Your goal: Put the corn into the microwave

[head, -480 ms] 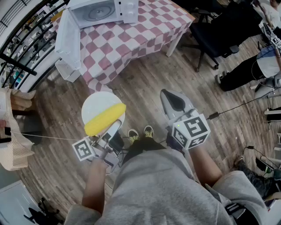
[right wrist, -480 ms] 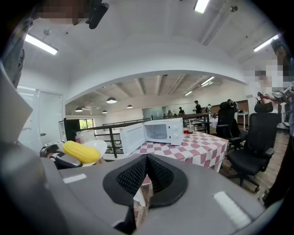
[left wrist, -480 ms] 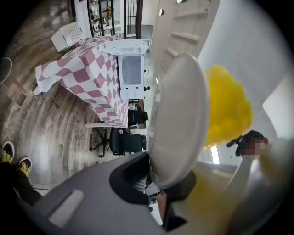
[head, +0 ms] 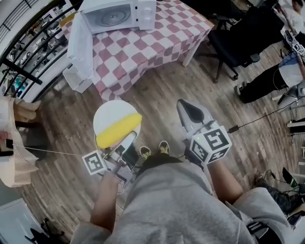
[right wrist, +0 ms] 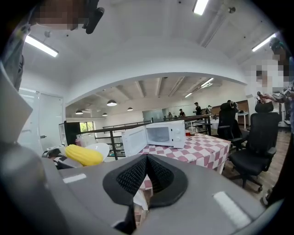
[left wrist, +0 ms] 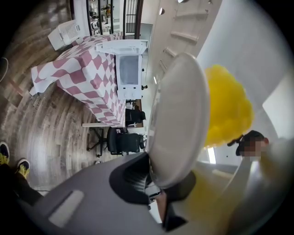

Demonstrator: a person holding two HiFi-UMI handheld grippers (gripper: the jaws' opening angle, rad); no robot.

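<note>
- While the left tool (head: 125,141) clamps the plate (head: 107,116) by its rim, corn (head: 118,129) lies on it (apparently whole).
- Right tool (head: 187,106): closed, empty.
- Microwave (head: 119,14) stands open on the tabletop (head: 157,43).

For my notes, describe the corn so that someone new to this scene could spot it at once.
Start at the table with the pink-checked cloth, where a white microwave stands open. Nearer the camera, above the wooden floor, the left gripper clamps the rim of a white plate. The corn lies on it, bright yellow against white plate and grey gripper.
</note>
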